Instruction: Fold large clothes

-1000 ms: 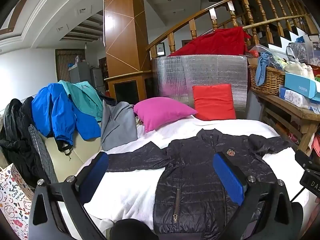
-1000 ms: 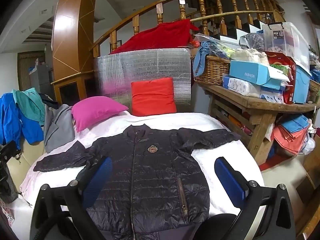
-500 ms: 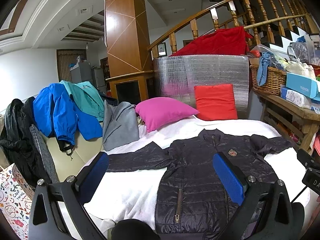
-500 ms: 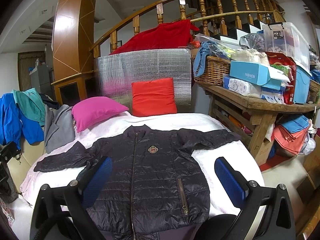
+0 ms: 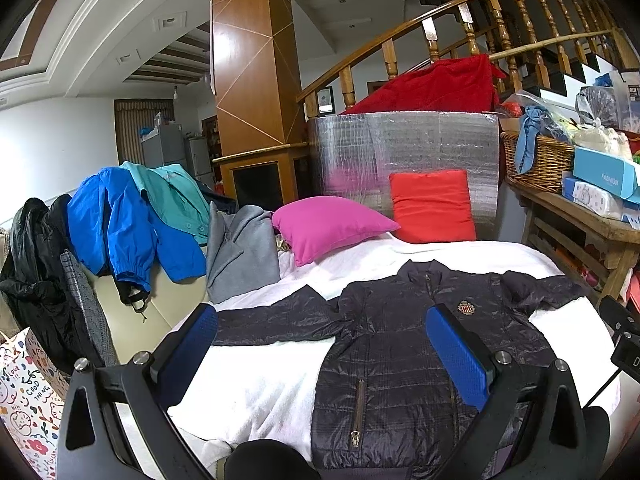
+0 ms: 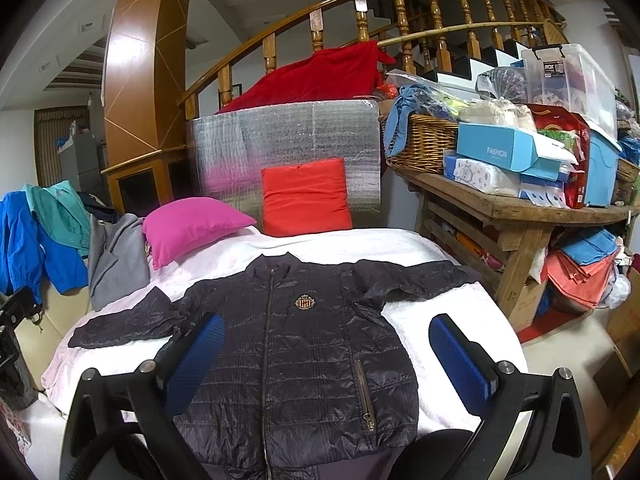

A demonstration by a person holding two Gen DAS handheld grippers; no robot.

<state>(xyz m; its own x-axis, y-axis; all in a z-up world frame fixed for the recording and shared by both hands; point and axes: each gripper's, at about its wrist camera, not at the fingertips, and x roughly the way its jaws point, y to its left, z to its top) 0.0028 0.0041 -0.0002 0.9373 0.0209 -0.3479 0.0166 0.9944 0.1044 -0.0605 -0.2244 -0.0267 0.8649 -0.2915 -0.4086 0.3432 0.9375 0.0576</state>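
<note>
A dark quilted zip jacket (image 6: 304, 344) lies flat, front up, on the white bed cover (image 6: 404, 248), sleeves spread to both sides. It also shows in the left wrist view (image 5: 400, 344). My left gripper (image 5: 320, 344) is open and empty, held above the jacket's left sleeve and body near the bed's front edge. My right gripper (image 6: 324, 352) is open and empty, held above the jacket's lower body. Neither gripper touches the cloth.
A pink pillow (image 6: 192, 224) and a red pillow (image 6: 306, 196) lie at the bed's head. Jackets (image 5: 120, 224) hang over a sofa on the left. A cluttered wooden table (image 6: 516, 208) stands to the right. A patterned paper bag (image 5: 28, 400) stands low left.
The left gripper has drifted slightly; the jacket sits a touch further right in its view. The right gripper has barely moved. Both stay open.
</note>
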